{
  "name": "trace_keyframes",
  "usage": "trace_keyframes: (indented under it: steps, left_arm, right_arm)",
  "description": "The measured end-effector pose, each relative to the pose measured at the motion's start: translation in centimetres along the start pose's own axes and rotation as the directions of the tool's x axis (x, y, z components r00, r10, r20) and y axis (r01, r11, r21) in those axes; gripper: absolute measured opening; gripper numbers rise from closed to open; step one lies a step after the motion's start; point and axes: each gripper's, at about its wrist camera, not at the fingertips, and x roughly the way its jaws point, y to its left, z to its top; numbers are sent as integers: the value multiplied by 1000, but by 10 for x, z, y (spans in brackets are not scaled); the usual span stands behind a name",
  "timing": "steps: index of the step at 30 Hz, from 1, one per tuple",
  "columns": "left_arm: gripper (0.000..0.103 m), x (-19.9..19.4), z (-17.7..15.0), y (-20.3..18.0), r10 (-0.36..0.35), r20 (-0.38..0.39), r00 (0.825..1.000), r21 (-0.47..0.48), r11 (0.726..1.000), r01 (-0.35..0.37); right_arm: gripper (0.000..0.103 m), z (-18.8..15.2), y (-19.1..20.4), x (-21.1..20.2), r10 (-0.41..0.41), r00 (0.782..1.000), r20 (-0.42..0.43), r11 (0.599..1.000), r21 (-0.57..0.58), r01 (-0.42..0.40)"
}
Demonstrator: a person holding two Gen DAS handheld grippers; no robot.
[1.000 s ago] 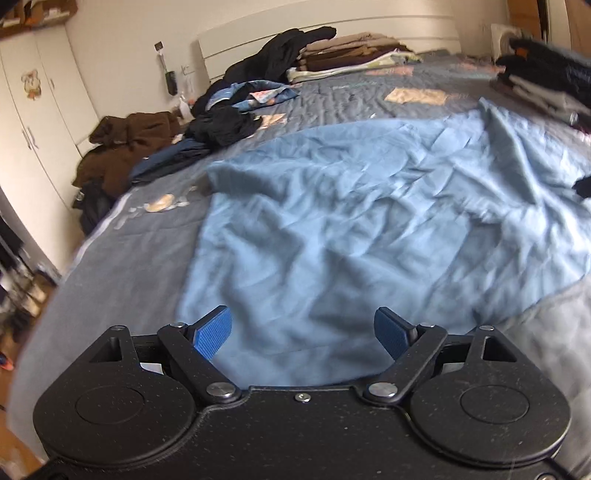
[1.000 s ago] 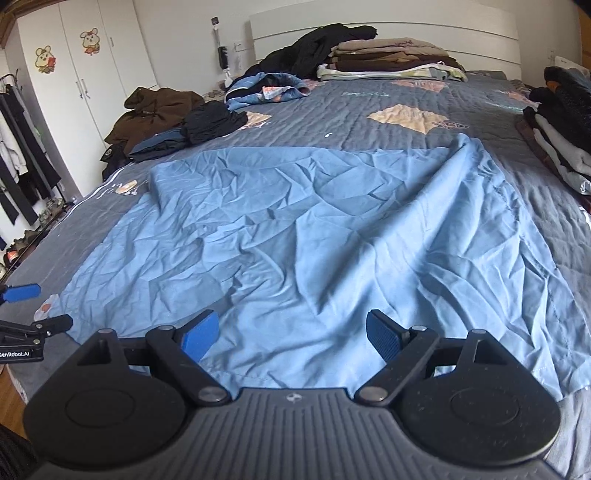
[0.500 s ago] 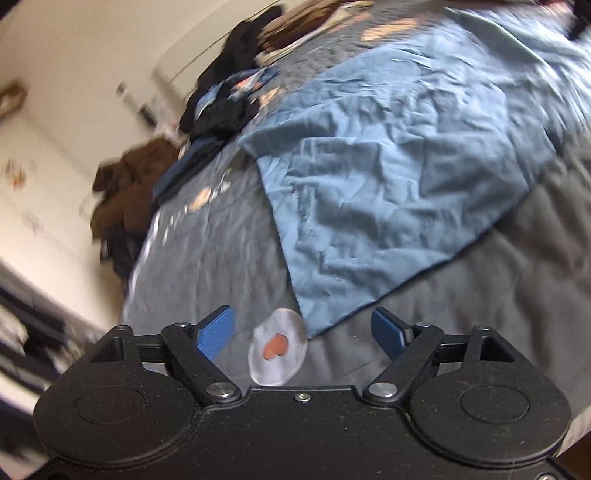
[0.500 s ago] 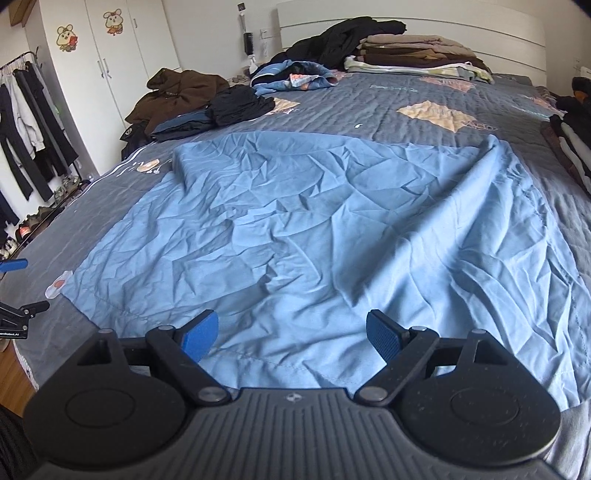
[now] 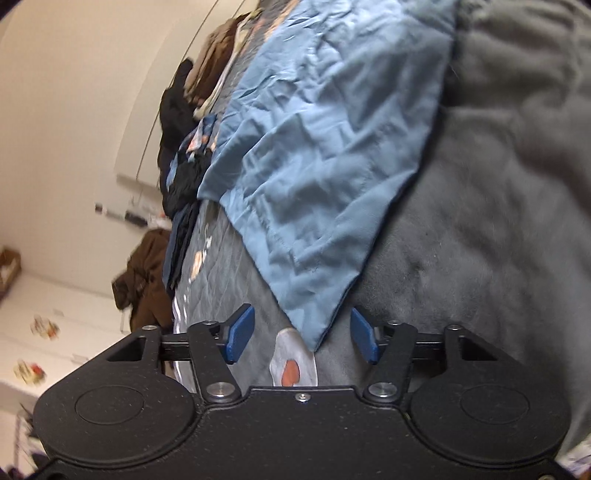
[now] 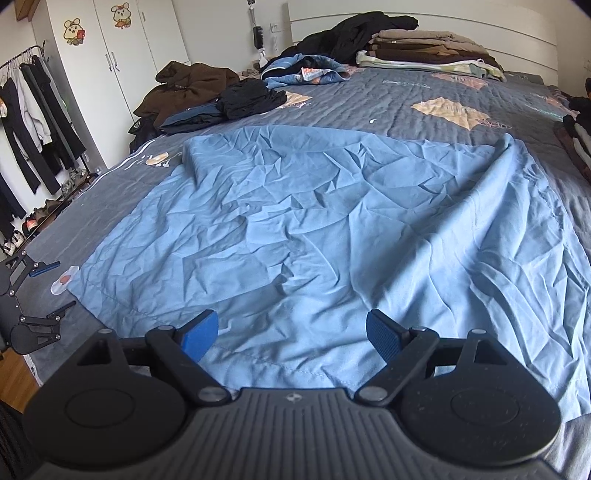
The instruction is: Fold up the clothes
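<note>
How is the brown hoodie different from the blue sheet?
The brown hoodie is crumpled in a heap at the bed's far left edge; the blue sheet lies spread out flat across the middle. The hoodie is dark brown and looks thick, the sheet light blue and thin. Both rest on the grey quilt.

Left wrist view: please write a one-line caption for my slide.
Left gripper, jaws closing but not yet gripping, straddles the near corner of the blue cloth spread on the grey bedspread.

White wardrobe (image 6: pixel 122 55) with cartoon stickers (image 6: pixel 74 31), clothes rack (image 6: pixel 22 122), shoes (image 6: pixel 44 214), hairbrush (image 6: pixel 258 37).
</note>
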Motion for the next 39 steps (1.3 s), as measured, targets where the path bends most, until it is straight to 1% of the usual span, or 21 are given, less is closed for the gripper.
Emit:
trace_keyframes:
  steps: [2, 4, 5, 6, 7, 10, 17, 22, 25, 27, 30, 32, 33, 34, 35, 37, 39]
  left_arm:
    - [41, 7, 2, -1, 7, 3, 1000, 4, 1000, -7]
    - [23, 14, 4, 0, 0, -1, 1000, 4, 1000, 0]
    - [15, 17, 4, 0, -11, -2, 1000, 6, 1000, 11]
    - [4, 19, 4, 0, -26, -2, 1000, 8, 1000, 26]
    - [2, 20, 4, -1, -36, -1, 999, 12, 999, 36]
    - [1, 15, -3, 3, -54, 2, 999, 26, 998, 54]
    - [1, -9, -31, 31, -105, -8, 994, -15, 994, 104]
    - [1, -19, -37, 32, -143, -34, 989, -34, 989, 142]
    - [5, -23, -32, 33, -165, -47, 985, -110, 981, 159]
    - [6, -32, -25, 42, -187, -33, 982, -186, 966, 178]
    - [10, -50, -7, 57, -211, 16, 977, -306, 929, 206]
    - [20, -62, 13, 66, -227, 77, 971, -386, 891, 239]
    - [34, -68, 27, 69, -241, 120, 963, -425, 865, 269]
    - [48, -75, 41, 71, -252, 163, 954, -461, 836, 299]
    - [52, -81, 55, 72, -260, 212, 942, -494, 803, 333]
    - [53, -87, 89, 70, -273, 307, 912, -557, 725, 405]
    - [55, -90, 125, 67, -278, 397, 875, -606, 636, 477]
  right_arm:
    - [87, 0, -2, 1, -2, 1000, -3, 1000, 5, 2]
    - [87, 0, -4, 2, -4, 1000, -4, 1000, 10, 4]
    - [87, 1, -5, 2, -4, 1000, -3, 1000, 13, 4]
    - [87, 1, -6, 1, -5, 1000, -2, 1000, 17, 5]
    - [87, 1, -7, 1, -5, 1000, -1, 1000, 21, 5]
    - [87, 2, -10, 0, -3, 1000, 1, 1000, 29, 3]
    - [87, 4, -20, 0, 2, 1000, -1, 998, 57, -1]
    - [87, 5, -28, -2, -10, 1000, -9, 999, 50, 11]
    - [87, 6, -39, -10, -53, 999, -3, 998, 32, 53]
    - [87, 7, -58, -24, -93, 996, 19, 993, 71, 91]
    - [87, 6, -93, -48, -145, 988, 59, 978, 162, 134]
    - [87, 6, -115, -63, -179, 980, 82, 963, 217, 158]
    - [87, 3, -125, -70, -203, 975, 87, 955, 236, 178]
    - [87, 0, -133, -74, -222, 972, 83, 948, 252, 195]
    - [87, -4, -142, -78, -241, 967, 78, 940, 268, 212]
    - [87, -13, -157, -85, -262, 963, 64, 924, 306, 231]
    - [87, -22, -172, -90, -276, 960, 46, 908, 341, 244]
